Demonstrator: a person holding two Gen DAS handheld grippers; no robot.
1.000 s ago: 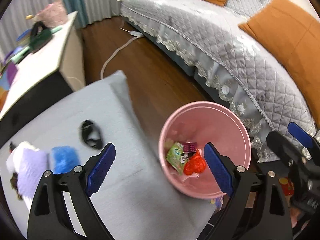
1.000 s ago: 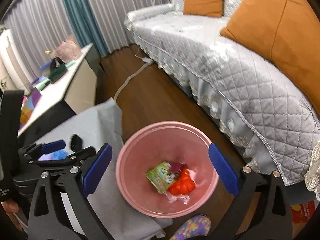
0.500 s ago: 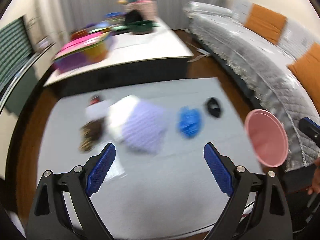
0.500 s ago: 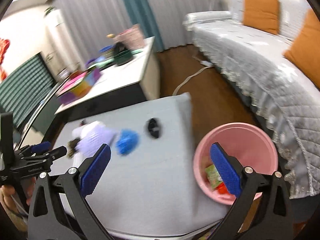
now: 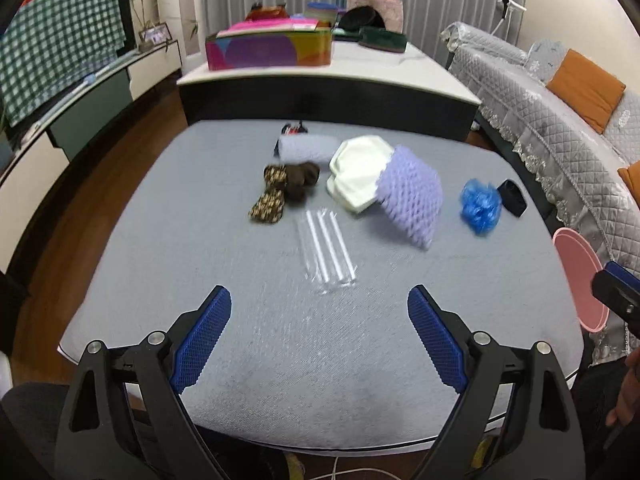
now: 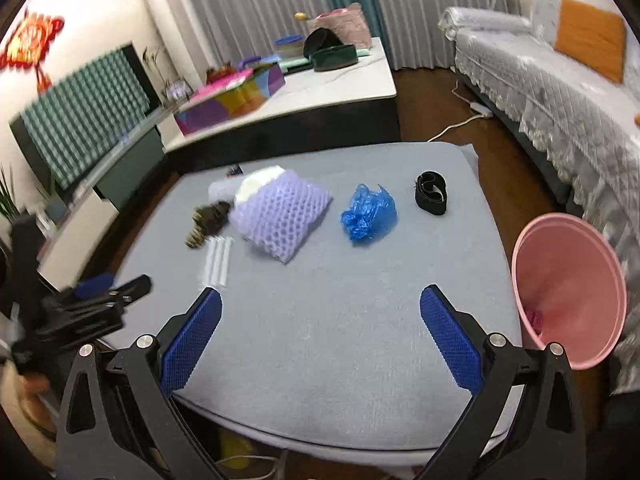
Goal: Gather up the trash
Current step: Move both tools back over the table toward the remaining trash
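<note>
Both tools are spread wide and hold nothing: the left tool (image 5: 318, 338) and the right tool (image 6: 320, 336) each hang over the near edge of the grey table (image 6: 340, 320). The landmark is the purple foam sheet (image 6: 280, 216), which lies on the table toward its far side. A blue bag (image 6: 369, 213), crumpled, lies just right of the sheet and apart from it. A black band (image 6: 430, 193) lies right of the bag, near the table's right edge. A white tray (image 5: 360, 172) sits partly under the sheet's far left corner. A brown cloth (image 5: 284, 190) lies left of the tray, and a pale roll (image 5: 306, 148) lies beyond the cloth. A clear packet of straws (image 5: 326, 254) lies flat, nearer to the tools than the sheet, left of it. The pink bin (image 6: 568, 288) stands off the table, past its right edge, well right of the sheet; some trash shows inside it.
</note>
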